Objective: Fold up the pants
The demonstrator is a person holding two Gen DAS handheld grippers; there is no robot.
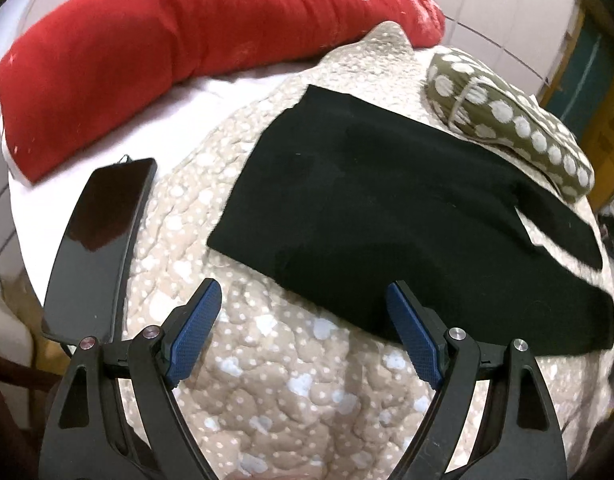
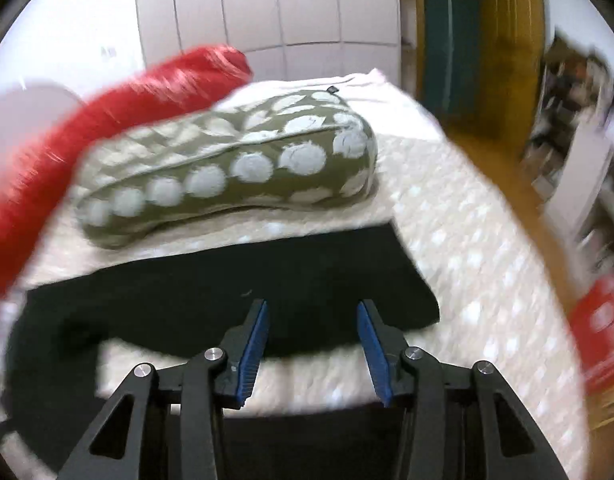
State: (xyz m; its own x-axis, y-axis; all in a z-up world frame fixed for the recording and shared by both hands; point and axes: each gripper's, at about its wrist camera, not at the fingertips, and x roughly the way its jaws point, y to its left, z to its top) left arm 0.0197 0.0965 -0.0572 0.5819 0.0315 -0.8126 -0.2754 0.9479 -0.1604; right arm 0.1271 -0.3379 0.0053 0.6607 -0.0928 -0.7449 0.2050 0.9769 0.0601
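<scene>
Right tool over motion-blurred black pants, far leg cut off.

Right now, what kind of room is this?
Probably a bedroom: black pants lie on a spotted quilt, with a red pillow and a dotted pillow behind.

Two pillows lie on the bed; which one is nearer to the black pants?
The olive pillow with white dots, whose long side meets the far edge of the black pants. The plain red pillow lies farther back, with bedding between.
</scene>
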